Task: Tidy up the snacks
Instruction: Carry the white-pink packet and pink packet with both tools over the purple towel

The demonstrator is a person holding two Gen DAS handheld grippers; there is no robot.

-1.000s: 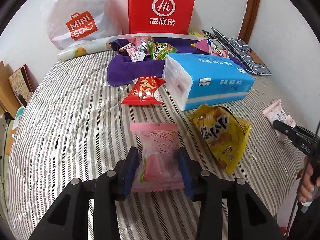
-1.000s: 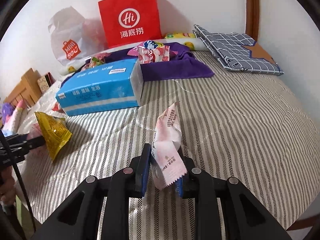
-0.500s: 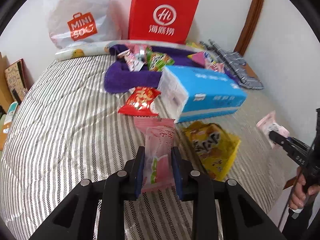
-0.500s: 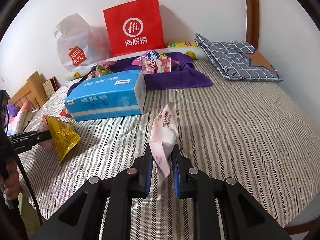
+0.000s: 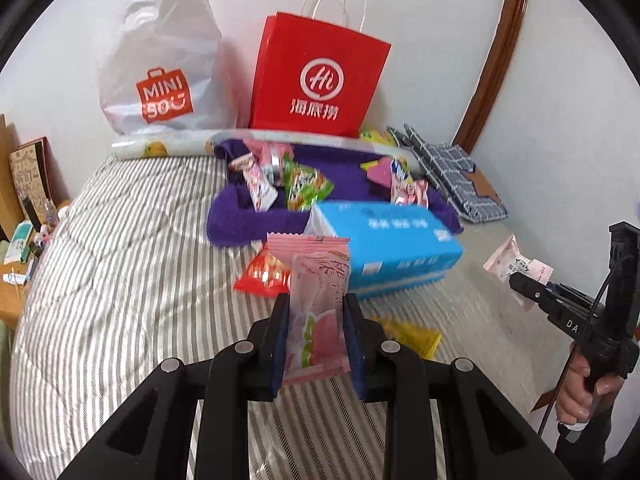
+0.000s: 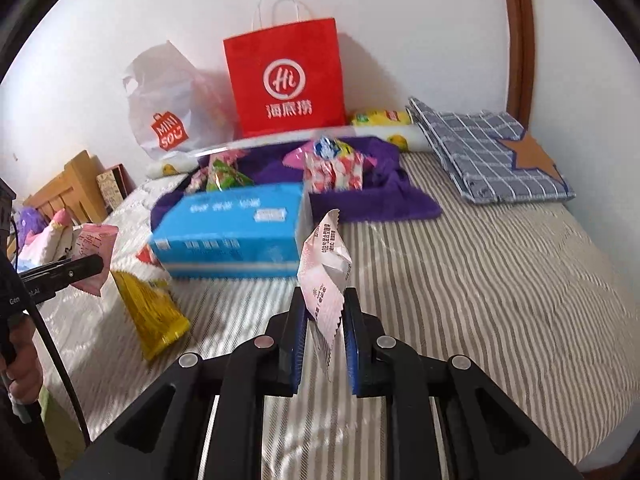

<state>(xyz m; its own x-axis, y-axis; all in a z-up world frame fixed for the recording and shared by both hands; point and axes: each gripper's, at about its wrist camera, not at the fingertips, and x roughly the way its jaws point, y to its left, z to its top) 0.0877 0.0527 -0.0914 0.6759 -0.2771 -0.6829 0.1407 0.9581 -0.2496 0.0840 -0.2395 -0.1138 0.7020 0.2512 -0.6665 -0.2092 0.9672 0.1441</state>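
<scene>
My left gripper [image 5: 316,304] is shut on a pink snack packet [image 5: 316,304] and holds it above the striped bed [image 5: 120,260]. My right gripper [image 6: 326,300] is shut on a pale pink and white snack packet [image 6: 325,268], also held above the bed. Each gripper shows in the other view: the right one [image 5: 520,280] with its packet [image 5: 516,260], the left one [image 6: 96,264] with its packet [image 6: 94,248]. A purple towel [image 5: 248,216] at the back holds several snacks [image 5: 304,184]. A red snack packet [image 5: 260,274] and a yellow snack bag [image 6: 148,312] lie on the bed.
A blue tissue pack [image 5: 384,244] lies mid-bed. A red paper bag [image 5: 316,80] and a white Miniso bag [image 5: 160,76] stand against the wall. A folded checked cloth [image 6: 488,152] lies at the back right. A wooden bedside stand [image 6: 68,188] is at the left.
Both grippers have risen off the bed with their packets and moved forward toward the tissue pack and the towel. Both stay shut.
</scene>
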